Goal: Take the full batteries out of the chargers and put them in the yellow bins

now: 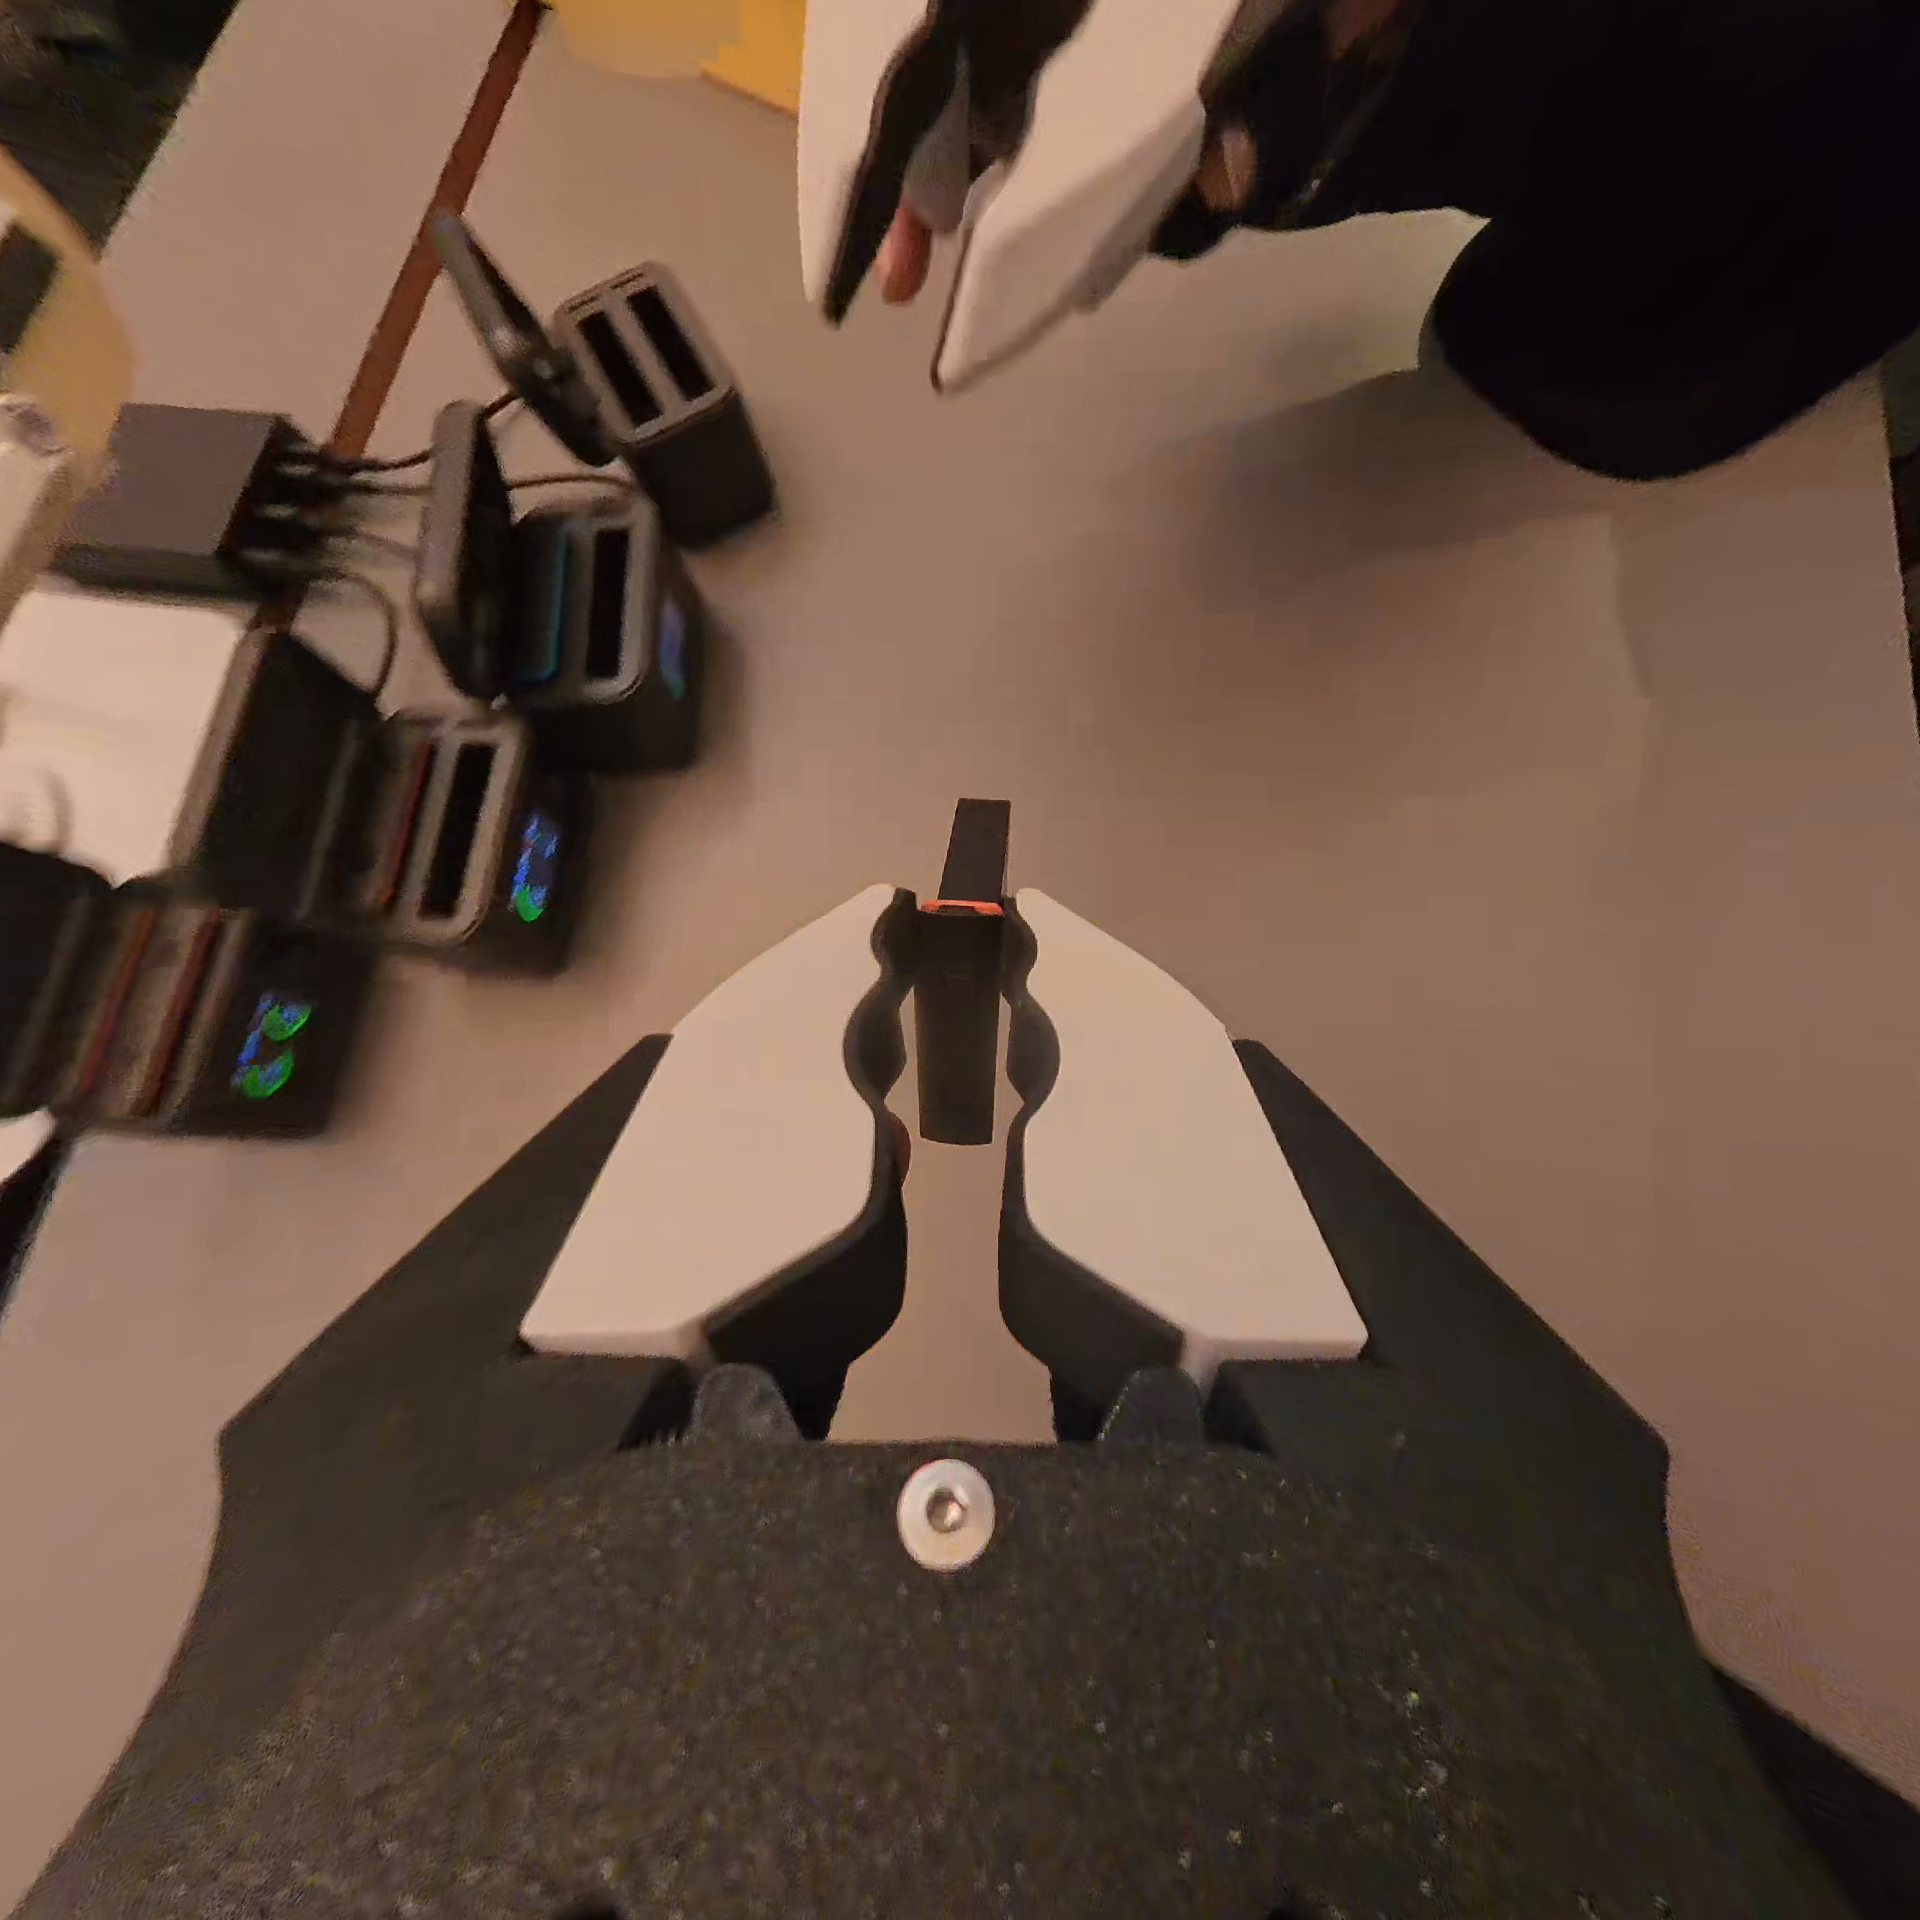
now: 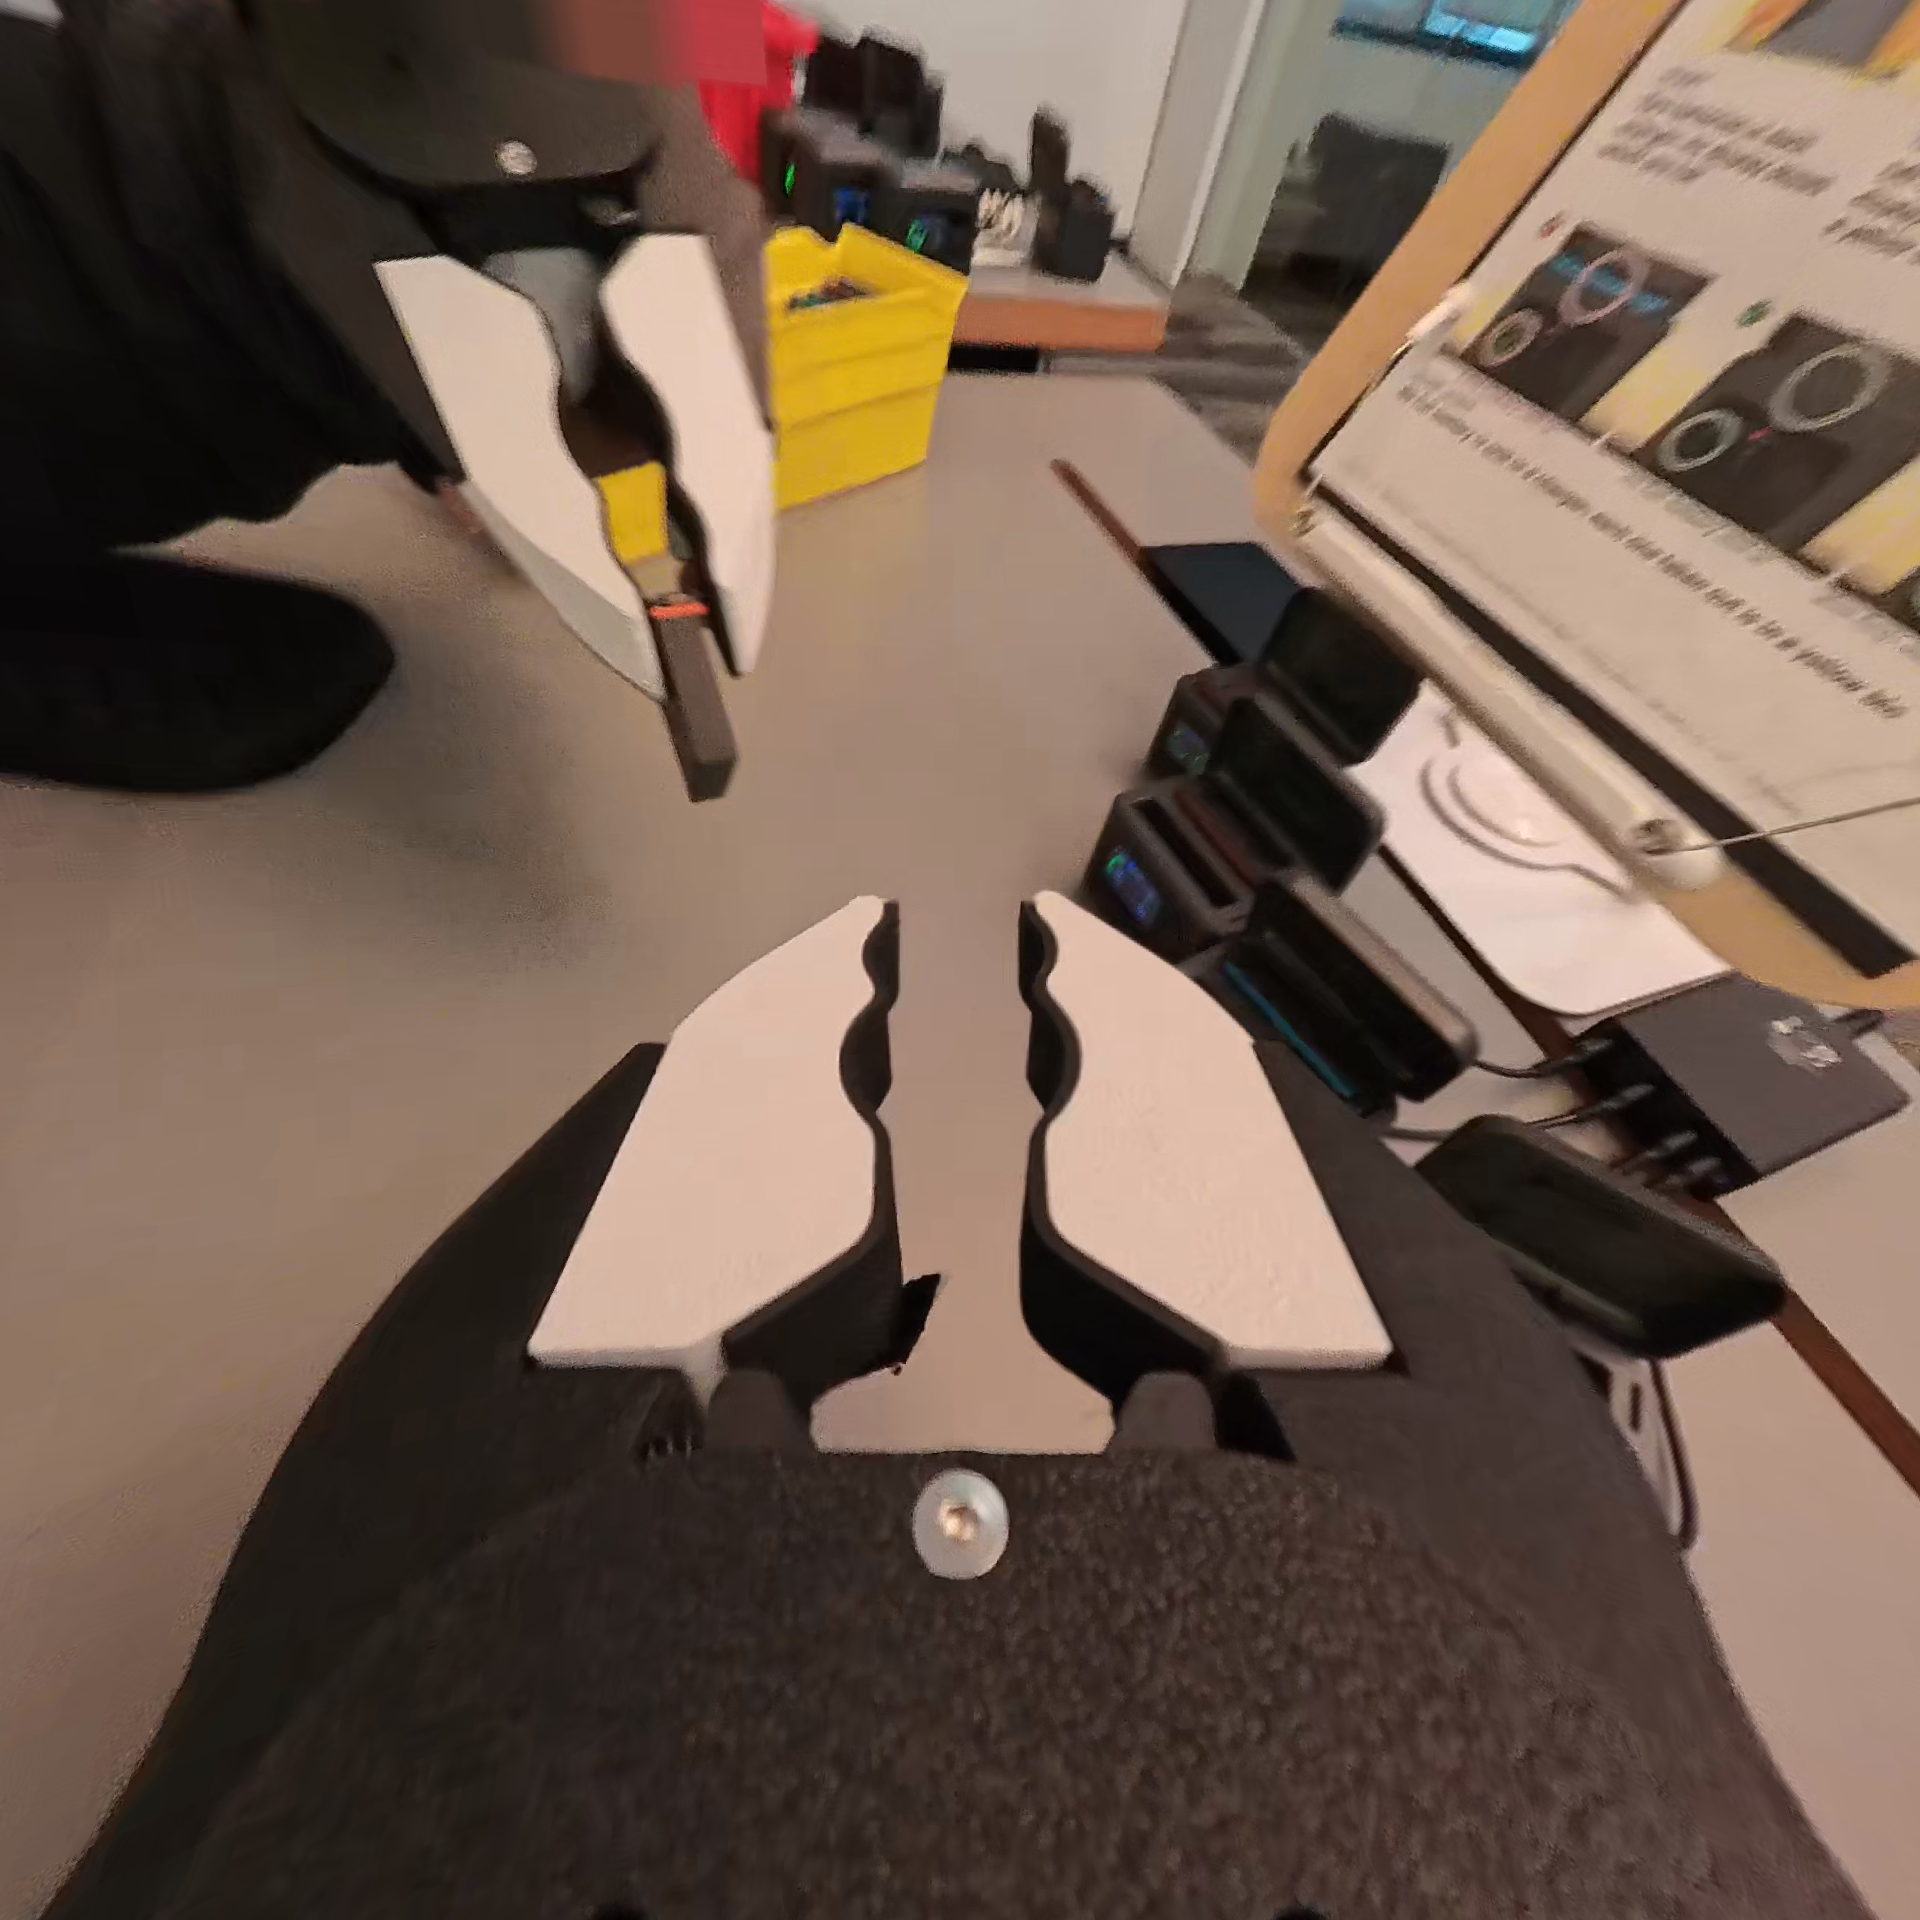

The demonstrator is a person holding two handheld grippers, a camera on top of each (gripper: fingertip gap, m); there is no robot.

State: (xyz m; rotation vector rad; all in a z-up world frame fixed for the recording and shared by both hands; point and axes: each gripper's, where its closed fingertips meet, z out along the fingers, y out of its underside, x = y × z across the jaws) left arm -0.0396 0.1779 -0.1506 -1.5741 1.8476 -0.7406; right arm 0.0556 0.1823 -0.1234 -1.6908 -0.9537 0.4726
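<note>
L gripper [image 1: 958,904]: I have it clamped on one black battery [image 1: 961,997], pinched near its orange-banded end, well above the grey table [image 1: 1351,831]. Same battery seen from the R wrist view [image 2: 694,707], hanging out below the white fingers [image 2: 727,457].

R gripper [image 2: 958,914]: jaws apart w/ a narrow gap, nothing between them, hovering over bare table beside the chargers.

Risks, my read:
- Grip sits at one end only, most of the battery length is cantilevered. A quick swing toward the bin could let it pivot or slip between the pads.
- Both grippers are near each other over the table; crossing paths could knock the battery loose.
- Frames are motion-blurred, so pace looks fast. Bin rim strike possible if I come in low.

Battery pose: long axis runs roughly along the L gripper's fingers, free end pointing forward and down toward the table, orange band end up in the jaws. In the R wrist view it reads as tilted, lower end leaning right.

Outward: row of black chargers [image 1: 613,613] at left in the L wrist view, some w/ green/blue lit displays, some slots look vacant, cables to a black power hub [image 1: 177,499]. Yellow bin [image 2: 852,364] stands at the far side of the table, behind the L gripper. A framed instruction board [image 2: 1662,364] leans over the chargers.
</note>
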